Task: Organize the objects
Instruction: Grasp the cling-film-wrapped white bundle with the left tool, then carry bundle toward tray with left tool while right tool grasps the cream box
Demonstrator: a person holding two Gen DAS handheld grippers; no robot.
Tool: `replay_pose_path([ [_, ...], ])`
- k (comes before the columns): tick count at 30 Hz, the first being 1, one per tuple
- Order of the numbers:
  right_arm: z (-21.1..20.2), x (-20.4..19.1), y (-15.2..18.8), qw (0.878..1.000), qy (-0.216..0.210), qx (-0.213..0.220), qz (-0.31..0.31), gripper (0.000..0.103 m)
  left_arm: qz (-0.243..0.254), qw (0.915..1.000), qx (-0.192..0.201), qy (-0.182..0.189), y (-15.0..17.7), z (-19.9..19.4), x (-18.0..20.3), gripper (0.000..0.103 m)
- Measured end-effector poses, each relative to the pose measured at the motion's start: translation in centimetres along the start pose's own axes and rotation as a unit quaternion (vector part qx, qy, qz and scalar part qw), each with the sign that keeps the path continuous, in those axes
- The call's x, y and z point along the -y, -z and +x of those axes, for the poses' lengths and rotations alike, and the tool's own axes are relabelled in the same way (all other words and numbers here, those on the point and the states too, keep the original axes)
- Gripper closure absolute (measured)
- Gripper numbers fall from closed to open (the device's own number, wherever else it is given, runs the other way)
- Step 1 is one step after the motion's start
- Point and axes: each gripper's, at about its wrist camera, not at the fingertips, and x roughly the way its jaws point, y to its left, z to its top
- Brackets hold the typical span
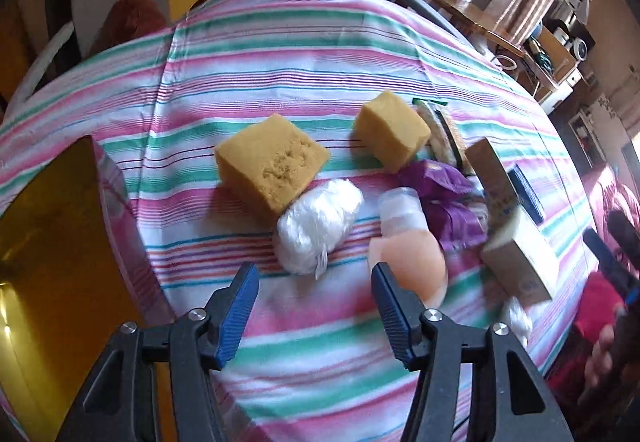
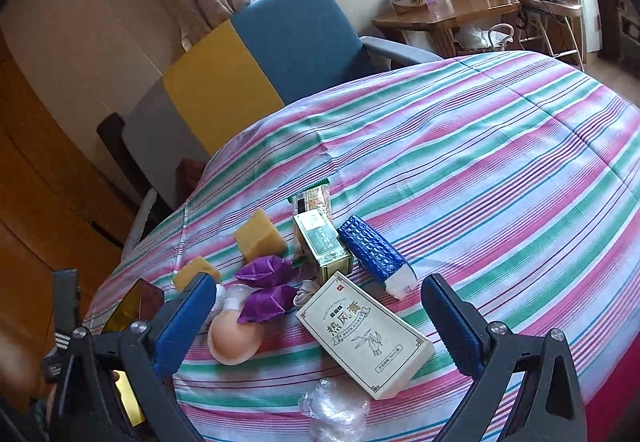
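On the striped cloth (image 1: 320,54) lie two yellow sponges (image 1: 272,162) (image 1: 392,134), a white plastic bundle (image 1: 316,226), a peach bottle (image 1: 408,258) on its side, purple wrappers (image 1: 444,194) and a cream box (image 1: 520,262). My left gripper (image 1: 314,282) points down just short of the white bundle, open with nothing between its fingers; its right finger is beside the peach bottle. My right gripper (image 2: 320,318) is open wide above the cream box (image 2: 364,330), pads clear of it. A blue pack (image 2: 376,254) and a green box (image 2: 324,242) lie behind it.
A gold-lined box (image 1: 48,226) stands open at the table's left edge. A clear plastic bag (image 2: 336,410) lies near the front edge. A blue and yellow chair (image 2: 296,34) and a wooden side table (image 2: 440,14) stand beyond. A hand (image 1: 604,354) shows at the right.
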Motion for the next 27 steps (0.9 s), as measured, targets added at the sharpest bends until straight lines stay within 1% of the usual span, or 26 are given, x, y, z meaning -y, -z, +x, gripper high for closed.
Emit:
replay_pose_path([
  [2,0.0,-0.1,0.0,1.000,-0.007,-0.001,0.001,0.000,-0.014,0.9998,-0.007,-0.008,-0.7,1.2,-0.1,0.045],
  [4,0.0,-0.3,0.0,1.000,-0.013,-0.001,0.000,0.000,-0.022,0.9996,-0.014,-0.007,-1.3,2.1,0.1,0.045],
  [7,0.0,-0.3,-0.1,1.000,-0.020,-0.001,-0.001,0.000,-0.022,0.9995,-0.016,-0.014,-1.9,3.1,0.6,0.045],
  [8,0.1,-0.3,-0.1,1.000,-0.022,-0.002,-0.001,0.000,-0.016,0.9996,-0.017,-0.018,-2.0,3.4,0.9,0.046],
  [9,0.1,-0.3,-0.1,1.000,-0.023,-0.002,-0.001,0.000,-0.012,0.9994,-0.020,-0.024,-1.9,3.8,1.1,0.050],
  [10,0.1,-0.2,-0.1,1.000,-0.022,-0.003,-0.001,0.000,-0.010,0.9994,-0.025,-0.023,-1.8,4.1,1.2,0.059],
  [11,0.1,-0.2,0.0,1.000,-0.022,-0.004,-0.001,0.000,-0.007,0.9995,-0.025,-0.018,-1.6,4.2,1.3,0.062],
  [13,0.2,-0.1,0.0,1.000,-0.021,-0.004,-0.001,0.000,0.000,0.9998,-0.010,-0.019,-0.9,3.5,1.4,0.065],
  [17,0.3,0.1,-0.1,1.000,-0.022,-0.008,0.005,0.000,0.012,0.9996,0.020,-0.016,0.4,1.3,1.6,0.066],
  [21,0.5,0.4,-0.1,1.000,-0.024,-0.014,0.013,0.000,0.038,0.9976,0.055,-0.017,2.9,-1.7,2.2,0.066],
  [23,0.7,0.4,0.0,0.999,-0.027,-0.020,0.016,0.002,0.052,0.9961,0.069,-0.019,3.8,-3.0,2.6,0.065],
  [25,1.0,0.3,0.1,0.999,-0.029,-0.028,0.017,0.009,0.069,0.9938,0.086,-0.017,5.1,-4.7,2.9,0.065],
  [27,1.3,0.1,0.2,0.999,-0.024,-0.035,0.013,0.012,0.079,0.9915,0.102,-0.013,6.2,-5.9,3.3,0.065],
])
